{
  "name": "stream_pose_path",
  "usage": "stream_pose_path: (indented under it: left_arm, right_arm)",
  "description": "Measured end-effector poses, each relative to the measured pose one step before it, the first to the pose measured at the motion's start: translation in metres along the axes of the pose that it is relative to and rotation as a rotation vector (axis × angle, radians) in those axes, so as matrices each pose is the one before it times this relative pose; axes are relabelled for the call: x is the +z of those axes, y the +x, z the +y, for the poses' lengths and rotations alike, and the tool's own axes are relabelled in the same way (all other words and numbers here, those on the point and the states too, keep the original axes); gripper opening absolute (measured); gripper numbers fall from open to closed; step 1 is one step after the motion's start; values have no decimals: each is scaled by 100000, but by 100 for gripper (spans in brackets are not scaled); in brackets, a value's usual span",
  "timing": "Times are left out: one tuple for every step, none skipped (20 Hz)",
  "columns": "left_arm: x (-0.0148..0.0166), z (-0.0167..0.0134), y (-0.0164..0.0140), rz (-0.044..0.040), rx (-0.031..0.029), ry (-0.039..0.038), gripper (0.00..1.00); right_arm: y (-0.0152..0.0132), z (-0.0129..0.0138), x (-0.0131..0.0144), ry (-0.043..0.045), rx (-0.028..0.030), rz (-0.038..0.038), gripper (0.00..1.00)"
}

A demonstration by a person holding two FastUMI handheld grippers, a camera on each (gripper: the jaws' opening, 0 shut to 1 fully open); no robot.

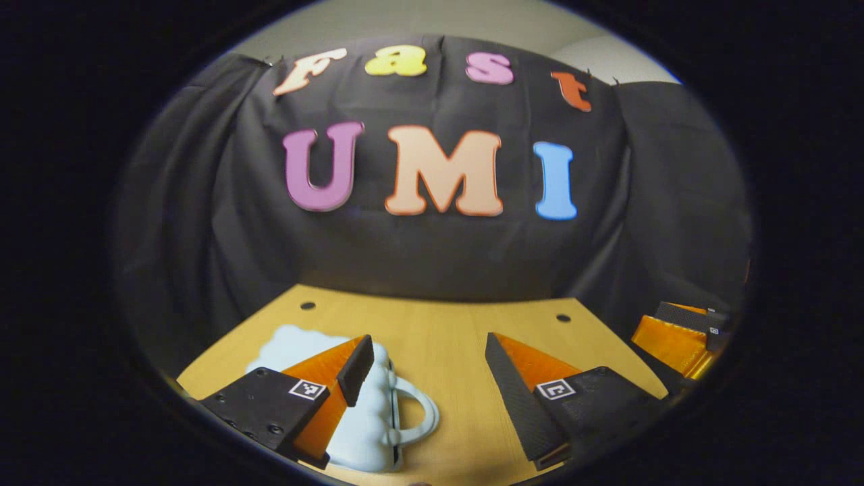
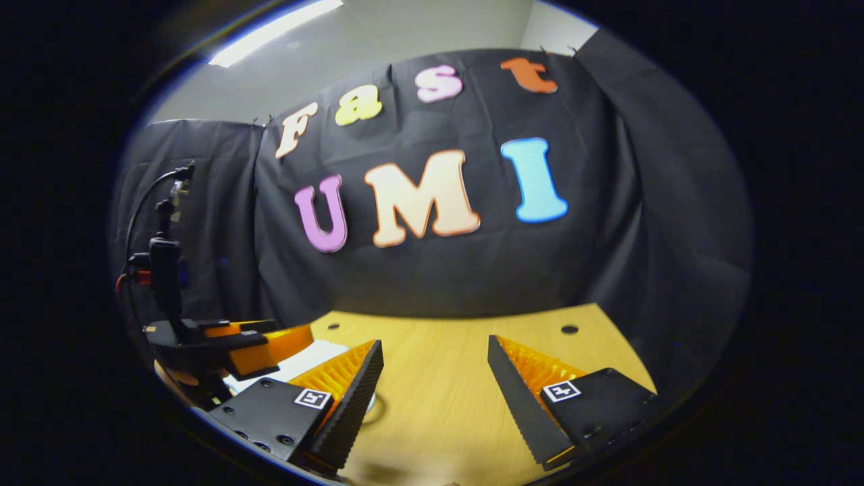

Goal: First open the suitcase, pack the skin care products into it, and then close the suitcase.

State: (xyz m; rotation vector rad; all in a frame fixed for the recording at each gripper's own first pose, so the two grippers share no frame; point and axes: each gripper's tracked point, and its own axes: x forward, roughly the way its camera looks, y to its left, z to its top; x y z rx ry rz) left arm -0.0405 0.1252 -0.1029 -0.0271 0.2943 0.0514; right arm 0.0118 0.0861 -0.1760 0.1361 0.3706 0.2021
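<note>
A small pale blue suitcase point(image 1: 371, 422) lies closed on the wooden table point(image 1: 439, 324), its handle point(image 1: 422, 412) pointing right. My left gripper point(image 1: 428, 341) hovers open just above it, the left finger over the lid and the right finger over bare wood. In the right gripper view, my right gripper point(image 2: 435, 342) is open over the table with nothing between its fingers. The suitcase point(image 2: 307, 361) shows pale behind its left finger. The left gripper point(image 2: 283, 347) hangs over the suitcase at the left. The right gripper point(image 1: 682, 334) appears at the right edge of the left gripper view.
Black cloth walls close the booth at the back and on both sides. Two small round holes point(image 1: 308, 305) point(image 1: 563, 317) sit near the table's far edge. Cables and a mount point(image 2: 162, 270) rise above the left gripper.
</note>
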Motion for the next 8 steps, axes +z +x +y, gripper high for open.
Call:
stream_pose_path:
  left_arm:
    - [2111, 81, -379, -6398, 142, 1143, 96]
    - [2469, 445, -368, -5857, -71, 1567, 96]
    - [1658, 413, -153, -3866, -383, 1000, 96]
    - [905, 17, -381, -1384, -1574, 393, 96]
    - [885, -68, -197, -2032, -2361, 372, 96]
    - [716, -46, 224, -1052, -1591, 477, 96]
    - [398, 138, 90, -935, -1167, 511, 96]
    - [208, 78, 22, -245, -1235, 392, 96]
  right_arm:
    - [-431, 690, 1889, -668, -1116, -5004, 97]
    - [-312, 859, 1744, -1422, -707, -3880, 97]
    - [-183, 572, 1514, -1804, -1053, -3771, 97]
    - [-188, 600, 1506, -1175, -972, -2802, 97]
    - [-437, 548, 1690, -496, -1278, -4055, 98]
    - [-333, 441, 1395, -428, -1459, -2813, 98]
    - [-500, 613, 788, 236, -649, -2790, 94]
    - [-356, 525, 797, 279, -361, -1898, 97]
